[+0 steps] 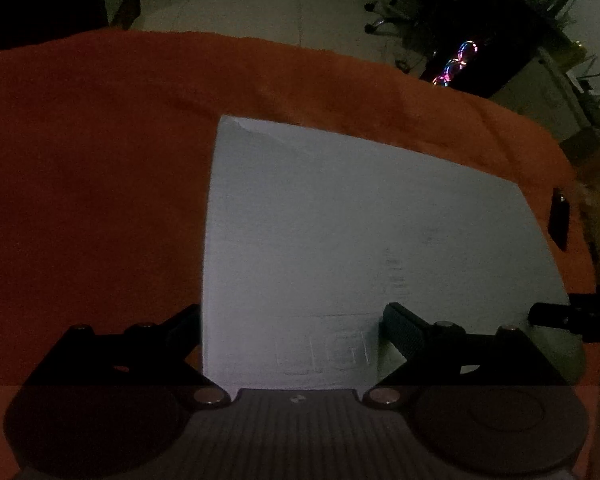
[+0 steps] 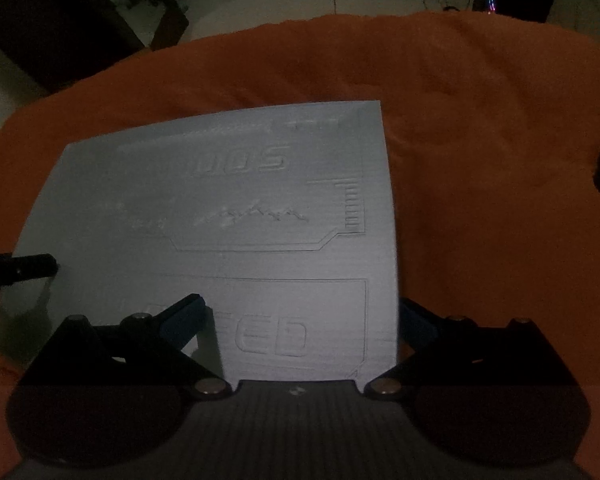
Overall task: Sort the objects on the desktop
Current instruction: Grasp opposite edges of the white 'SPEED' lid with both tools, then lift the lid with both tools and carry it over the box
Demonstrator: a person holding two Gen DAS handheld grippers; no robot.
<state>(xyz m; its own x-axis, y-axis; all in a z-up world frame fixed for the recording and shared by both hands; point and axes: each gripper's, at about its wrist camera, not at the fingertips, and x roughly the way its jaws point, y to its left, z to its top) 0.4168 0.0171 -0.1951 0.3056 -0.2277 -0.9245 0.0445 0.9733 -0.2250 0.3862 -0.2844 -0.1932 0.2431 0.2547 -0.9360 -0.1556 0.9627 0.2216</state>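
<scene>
A flat pale-grey box with embossed lettering lies on the orange cloth that covers the tabletop, and both tools are set at its near side. The left tool is spread wide, one finger off the box's left edge over the cloth and the other above the lid, holding nothing. The right tool is likewise wide open, its left finger over the lid and its right finger just past the box's right edge, also holding nothing. The main risk appears to be a poor hold: each tool straddles only one edge of a broad, shallow box, so closing may pinch a corner or slide off the smooth lid without gripping it. A lopsided lift could tip the box or pop its lid. The soft cloth may bunch under a finger and be caught along with the box. The dim light makes edges hard to judge. A small dark object lies near the cloth's right edge and might be knocked off if the box swings that way.
</scene>
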